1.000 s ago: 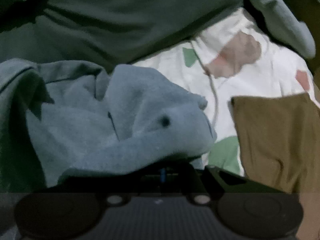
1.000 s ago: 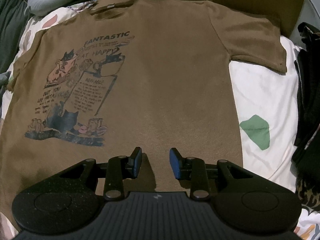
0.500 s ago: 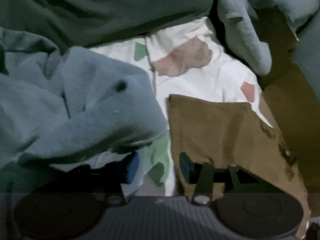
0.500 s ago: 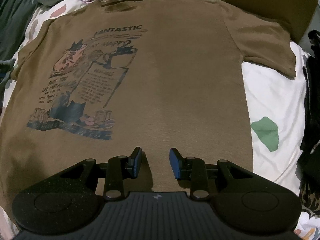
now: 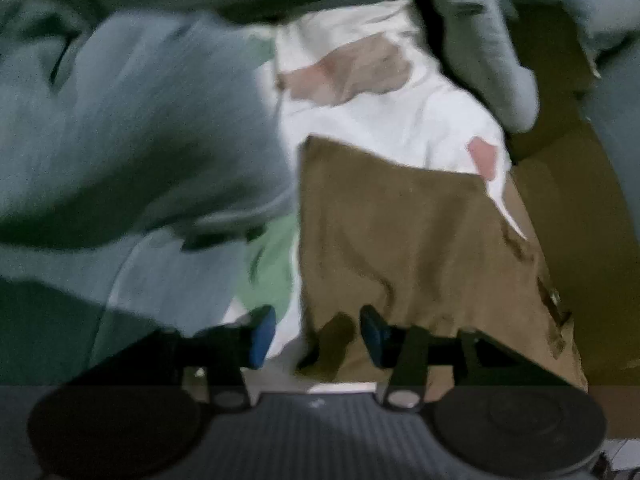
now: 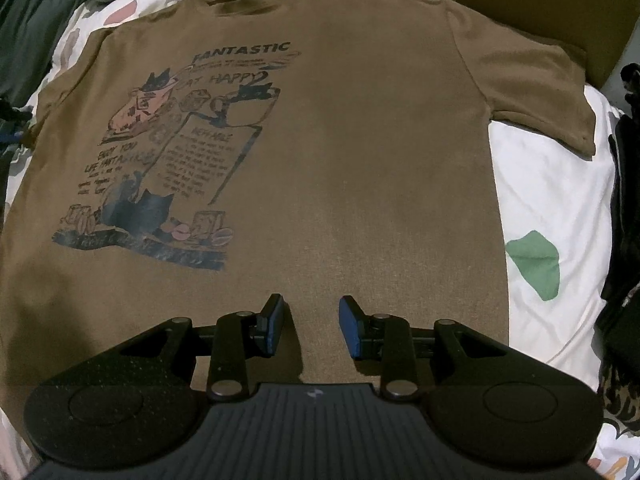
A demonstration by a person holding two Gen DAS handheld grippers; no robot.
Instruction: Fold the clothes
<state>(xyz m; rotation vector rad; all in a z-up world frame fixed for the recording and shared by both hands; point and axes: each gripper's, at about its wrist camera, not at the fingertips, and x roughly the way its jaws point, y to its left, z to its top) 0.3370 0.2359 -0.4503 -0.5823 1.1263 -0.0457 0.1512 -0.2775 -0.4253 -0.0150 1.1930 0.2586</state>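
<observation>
Spread flat on the patterned sheet (image 6: 560,184), the brown T-shirt (image 6: 360,160) looks light and limp, best pinched at edges. My right gripper (image 6: 311,326) hovers parted over its hem; my left gripper (image 5: 318,334), parted and empty, straddles its sleeve edge (image 5: 400,220).

A: What is laid out there?

B: A brown cotton short-sleeved T-shirt (image 6: 360,184), spread flat and printed side up on the white bedsheet with green and pink blotches (image 6: 560,184). It fills most of the right wrist frame.

A: Which way does it point?

B: Collar at the top centre, hem at the bottom edge. One sleeve reaches toward the upper right and lies flat.

A: And the print?

B: A dark blue and pink cartoon of cats with the word "FANTASTIC", left of centre.

A: The other view?

B: Its other sleeve (image 5: 400,240), slightly wrinkled, lies at centre right.
</observation>
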